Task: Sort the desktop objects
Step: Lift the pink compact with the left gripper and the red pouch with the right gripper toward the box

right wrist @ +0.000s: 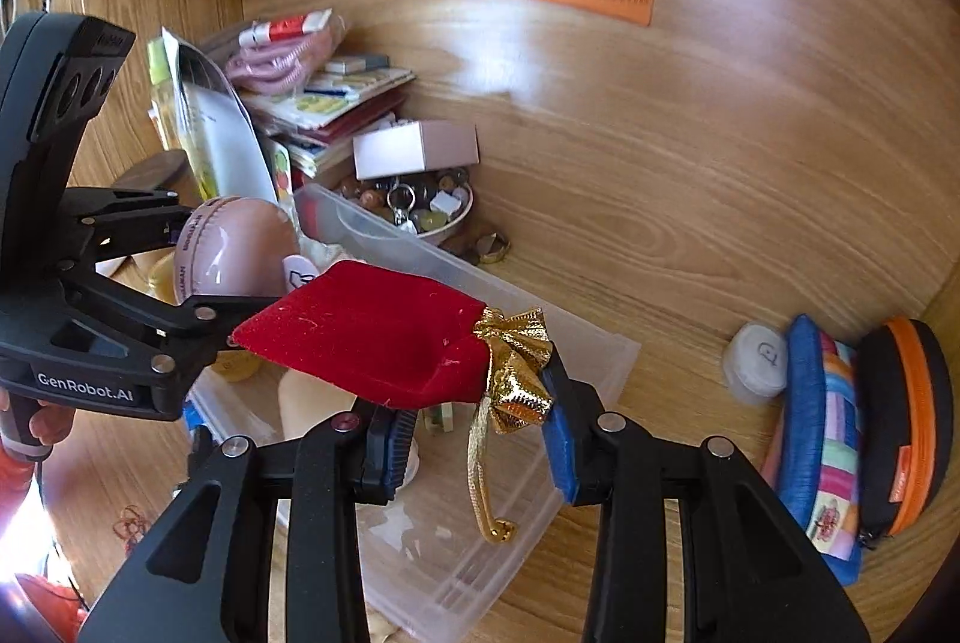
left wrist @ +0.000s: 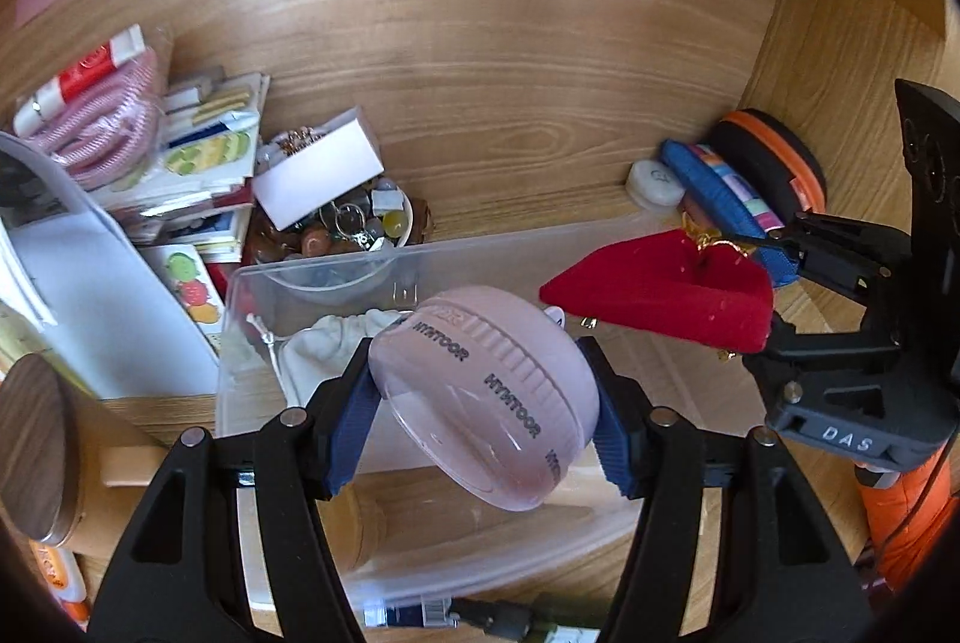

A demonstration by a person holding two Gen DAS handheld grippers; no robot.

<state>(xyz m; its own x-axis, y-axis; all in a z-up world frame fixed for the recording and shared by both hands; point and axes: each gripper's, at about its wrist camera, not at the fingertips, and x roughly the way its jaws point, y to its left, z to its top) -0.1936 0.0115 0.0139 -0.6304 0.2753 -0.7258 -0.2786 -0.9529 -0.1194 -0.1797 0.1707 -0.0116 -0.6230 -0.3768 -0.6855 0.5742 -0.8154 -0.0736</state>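
My left gripper (left wrist: pixel 480 421) is shut on a round pink case (left wrist: pixel 486 403) marked HYNTOOR and holds it tilted above a clear plastic bin (left wrist: pixel 312 277). The case also shows in the right wrist view (right wrist: pixel 234 247). My right gripper (right wrist: pixel 474 439) is shut on the gold-trimmed neck of a red velvet pouch (right wrist: pixel 372 349) and holds it over the same bin (right wrist: pixel 594 355). The pouch (left wrist: pixel 660 289) hangs just right of the pink case in the left wrist view. A white cloth drawstring bag (left wrist: pixel 324 349) lies inside the bin.
A bowl of beads and keyrings (left wrist: pixel 348 235) with a white box (left wrist: pixel 318 175) on it stands behind the bin. Stacked cards and pink cord (left wrist: pixel 114 126) lie at the left. A blue pouch (right wrist: pixel 822 433), an orange-rimmed case (right wrist: pixel 906 421) and a white cap (right wrist: pixel 756 361) sit at the right wall.
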